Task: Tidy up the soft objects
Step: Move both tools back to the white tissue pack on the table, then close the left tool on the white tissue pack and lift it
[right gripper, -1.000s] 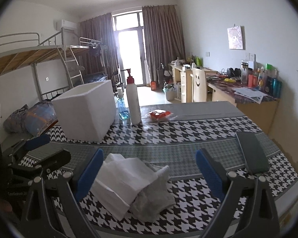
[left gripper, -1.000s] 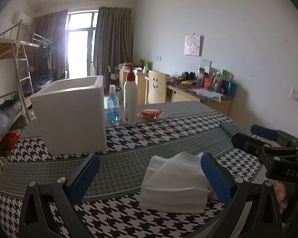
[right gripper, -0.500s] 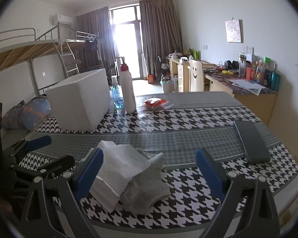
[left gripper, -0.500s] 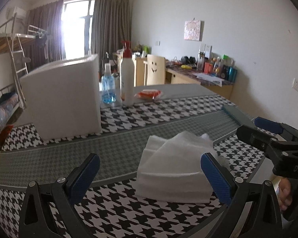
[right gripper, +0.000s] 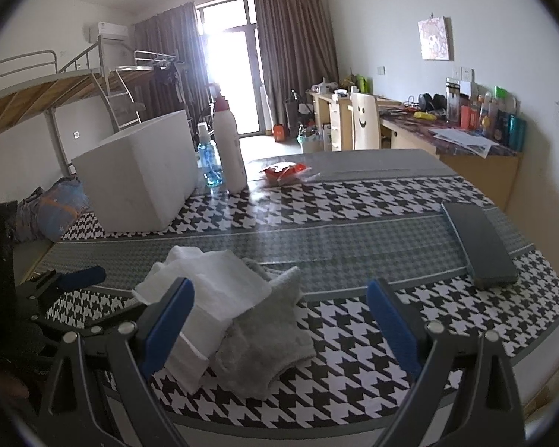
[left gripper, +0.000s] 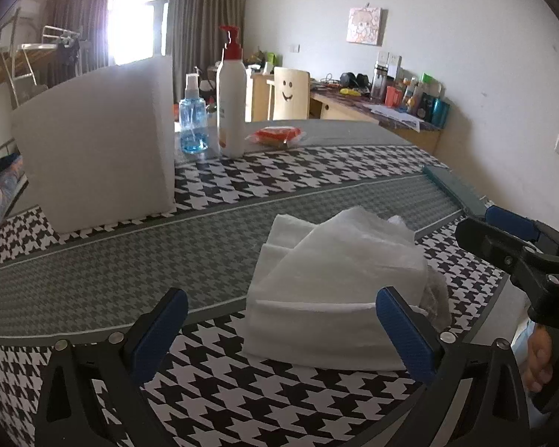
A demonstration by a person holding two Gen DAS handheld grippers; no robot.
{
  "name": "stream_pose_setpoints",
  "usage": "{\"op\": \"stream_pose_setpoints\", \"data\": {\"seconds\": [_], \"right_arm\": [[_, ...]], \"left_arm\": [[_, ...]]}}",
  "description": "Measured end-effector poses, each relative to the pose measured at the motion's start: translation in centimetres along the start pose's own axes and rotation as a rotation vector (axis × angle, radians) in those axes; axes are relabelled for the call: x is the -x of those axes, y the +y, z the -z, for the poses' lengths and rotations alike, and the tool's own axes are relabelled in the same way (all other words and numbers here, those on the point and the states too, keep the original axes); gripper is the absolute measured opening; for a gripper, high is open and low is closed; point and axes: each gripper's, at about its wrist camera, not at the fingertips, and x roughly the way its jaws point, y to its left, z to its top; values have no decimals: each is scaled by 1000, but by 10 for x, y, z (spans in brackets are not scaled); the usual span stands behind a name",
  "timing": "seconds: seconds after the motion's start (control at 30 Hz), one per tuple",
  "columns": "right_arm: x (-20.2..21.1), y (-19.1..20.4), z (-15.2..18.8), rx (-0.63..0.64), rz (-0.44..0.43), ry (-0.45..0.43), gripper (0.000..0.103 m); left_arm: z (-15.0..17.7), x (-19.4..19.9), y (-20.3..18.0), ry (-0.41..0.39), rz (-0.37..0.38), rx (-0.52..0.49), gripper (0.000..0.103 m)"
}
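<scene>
A folded white cloth (left gripper: pixel 331 279) (right gripper: pixel 208 294) lies near the table's front edge, partly on top of a grey cloth (right gripper: pixel 264 339). My left gripper (left gripper: pixel 279 331) stands open just short of the white cloth, its right finger beside the cloth's corner. My right gripper (right gripper: pixel 279 327) is also open, hovering low over the grey cloth with nothing between its fingers. Each gripper shows at the edge of the other's view: the right gripper (left gripper: pixel 514 238) at the right, the left gripper (right gripper: pixel 78 279) at the left.
A white foam box (left gripper: pixel 97 141) (right gripper: pixel 141 175) stands at the back left, with a blue spray bottle (left gripper: pixel 193 119), a white pump bottle (left gripper: pixel 231 100) and an orange packet (left gripper: pixel 277 137) beside it. A dark flat case (right gripper: pixel 480 246) lies at the right on the houndstooth table (left gripper: pixel 130 268).
Both grippers have dropped lower and moved closer to the cloths, which now look larger. The cloths have not moved, and both grippers stayed open.
</scene>
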Motion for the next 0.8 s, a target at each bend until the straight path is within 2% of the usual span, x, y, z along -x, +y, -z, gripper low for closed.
{"op": "stream_pose_setpoints", "data": {"seconds": [0.1, 0.33, 0.4, 0.53, 0.6, 0.77, 0.8], "right_arm": [[-3, 0, 0, 2, 5, 8, 96], [-6, -3, 3, -8, 1, 20, 96], [-7, -4, 3, -10, 2, 22, 96], [-7, -6, 4, -16, 0, 25, 96], [-8, -7, 5, -19, 0, 29, 96], [-10, -9, 6, -28, -2, 36, 96], [-10, -9, 7, -28, -2, 37, 96]], "left_arm": [[1, -2, -1, 11, 16, -4, 97], [3, -13, -3, 59, 41, -7, 82], [3, -15, -4, 71, 45, -5, 73], [5, -18, -5, 92, 48, -11, 61], [6, -19, -6, 101, 47, -20, 49], [8, -24, -10, 138, 55, -46, 28], [8, -24, -10, 137, 56, -47, 26]]}}
